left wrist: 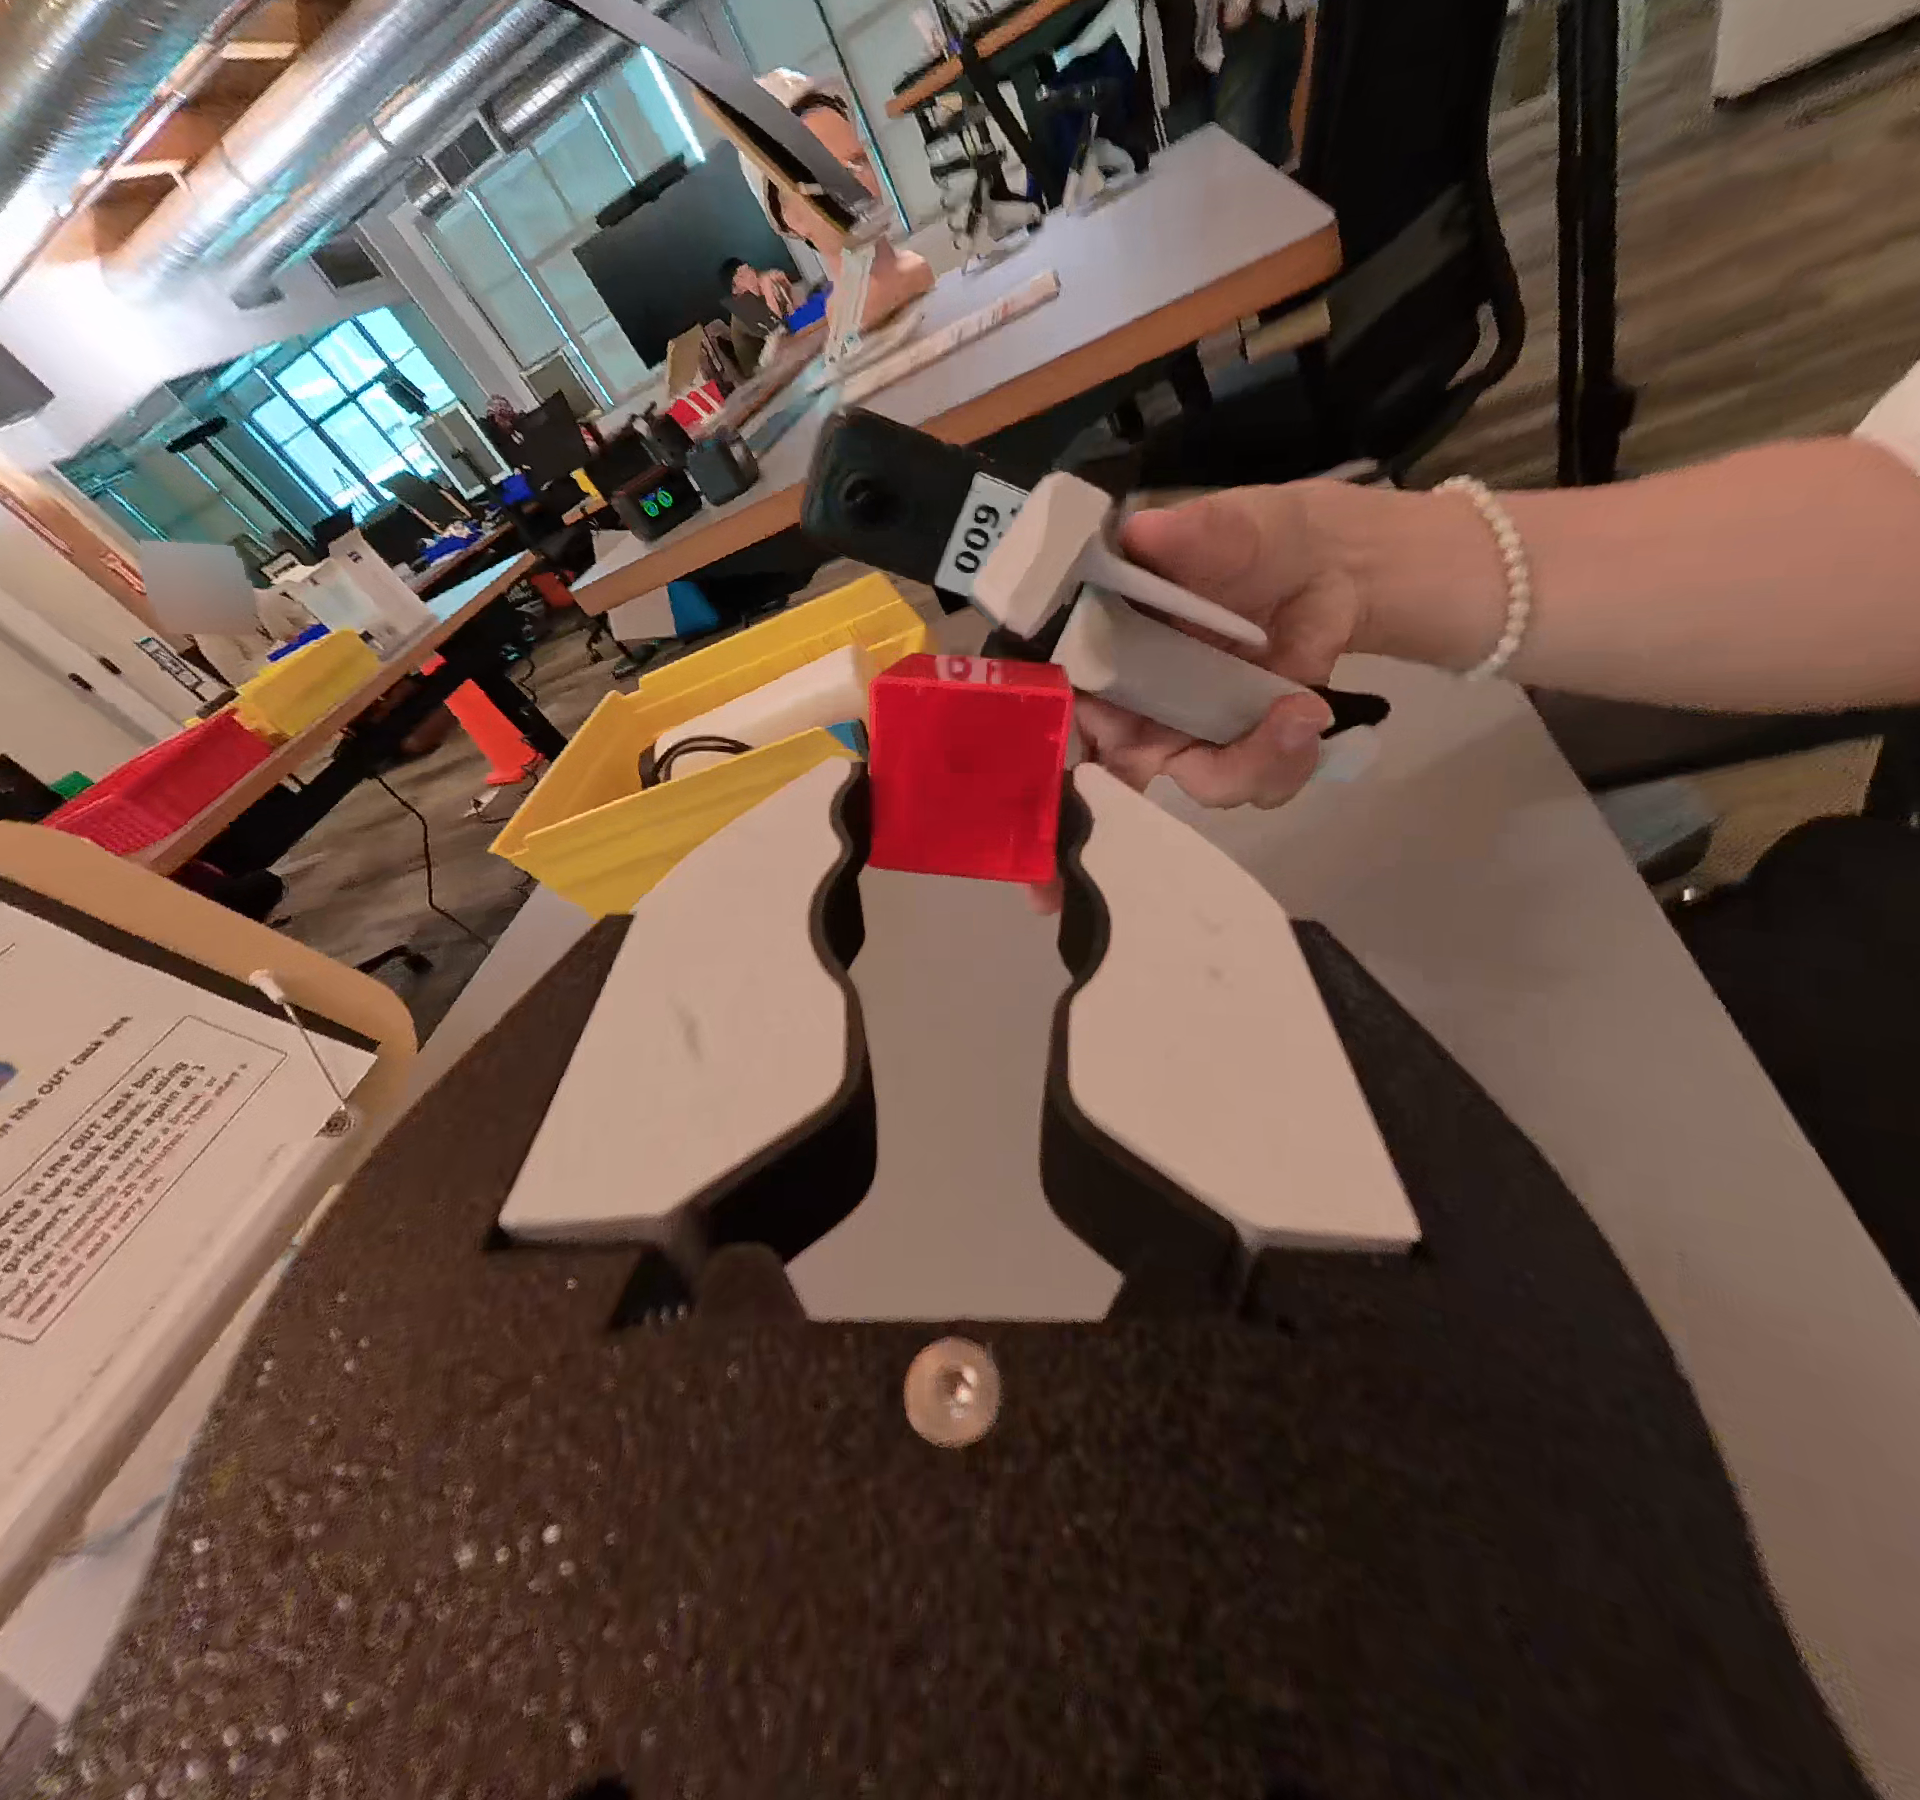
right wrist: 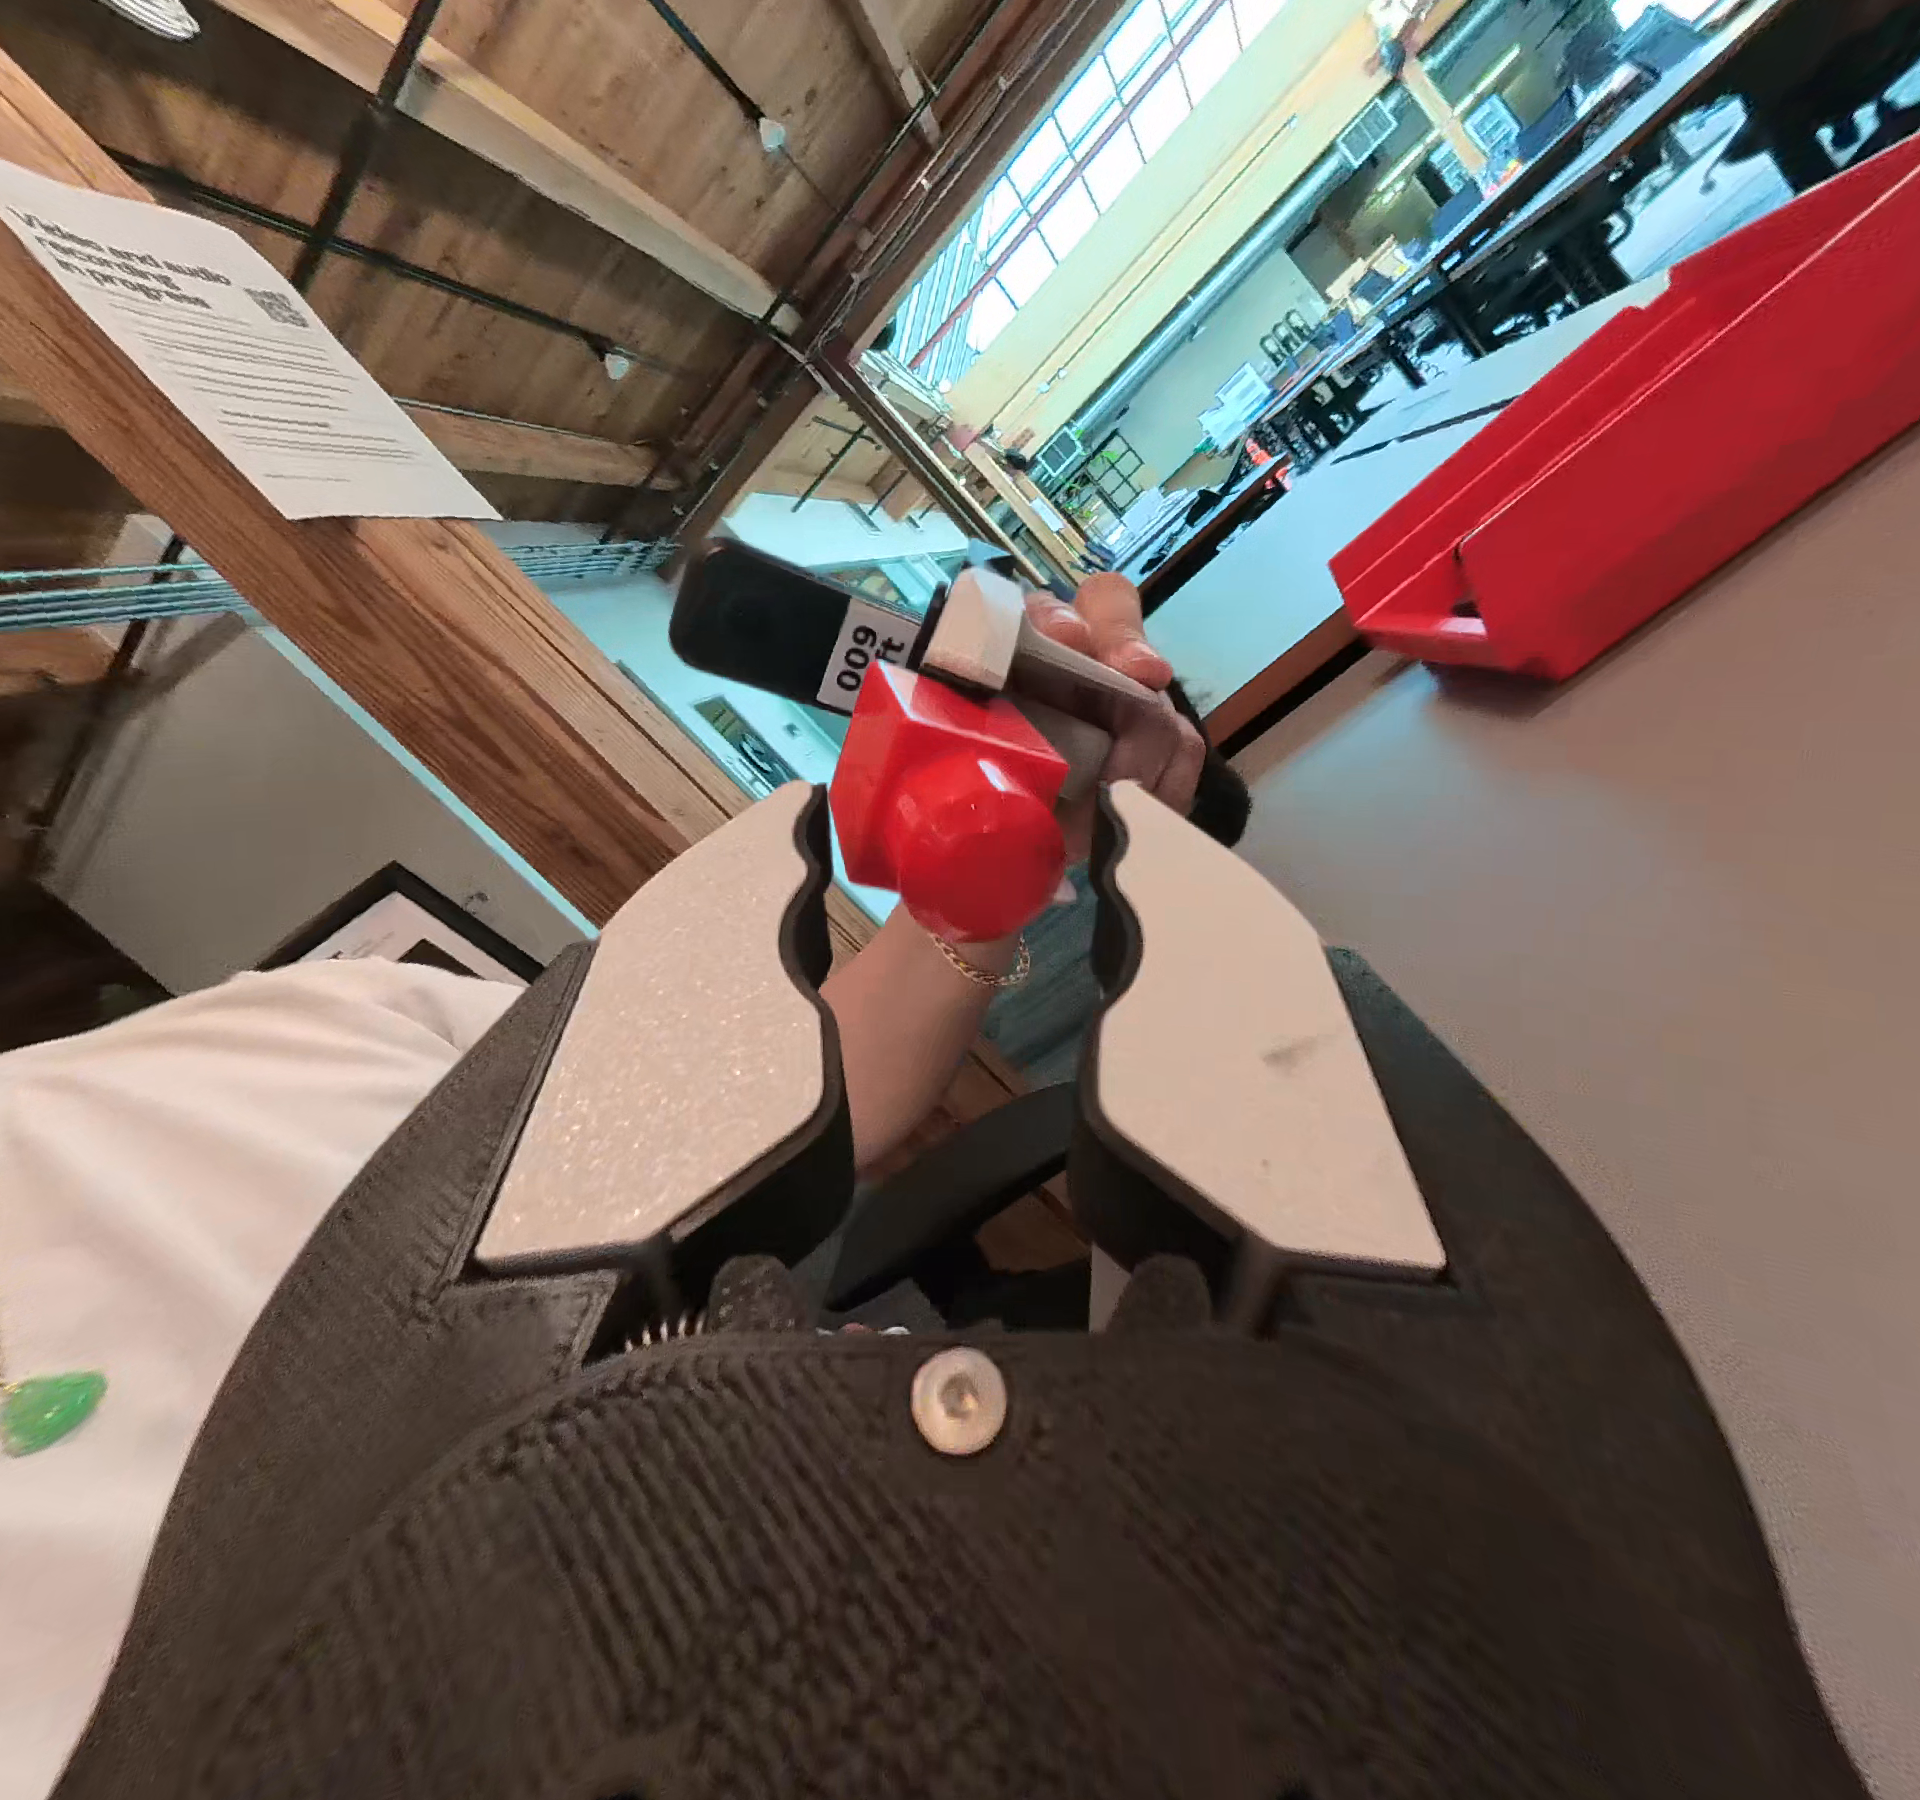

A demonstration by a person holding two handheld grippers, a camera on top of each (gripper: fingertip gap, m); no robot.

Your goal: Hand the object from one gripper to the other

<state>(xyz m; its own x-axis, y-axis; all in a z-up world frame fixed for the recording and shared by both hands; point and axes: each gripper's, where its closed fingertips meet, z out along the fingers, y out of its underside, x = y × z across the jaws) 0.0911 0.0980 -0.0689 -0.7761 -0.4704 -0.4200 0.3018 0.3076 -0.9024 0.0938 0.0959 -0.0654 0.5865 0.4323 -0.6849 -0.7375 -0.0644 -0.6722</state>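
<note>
A red block [left wrist: 966, 774] with a round knob on one side [right wrist: 966, 857] is held in the air above the grey table [left wrist: 1475, 1023]. My left gripper [left wrist: 966, 805] is shut on the block's square body, with both fingertips pressed against its sides. My right gripper [right wrist: 961, 815] faces it from the other side. Its jaws stand apart around the knob, with a small gap showing at the right finger [right wrist: 1195, 1023]. In the left wrist view the right gripper's camera body [left wrist: 873, 514] and the hand holding it [left wrist: 1247, 628] show behind the block; its fingers are hidden.
A yellow bin [left wrist: 644, 836] holding a white object sits on the table just beyond the block. A box with a printed sheet [left wrist: 156, 1127] stands at the left. A red tray [right wrist: 1662, 462] lies on the table to the right. A wooden post [right wrist: 416, 607] stands behind. Left and right tips are no more than a few centimetres apart.
</note>
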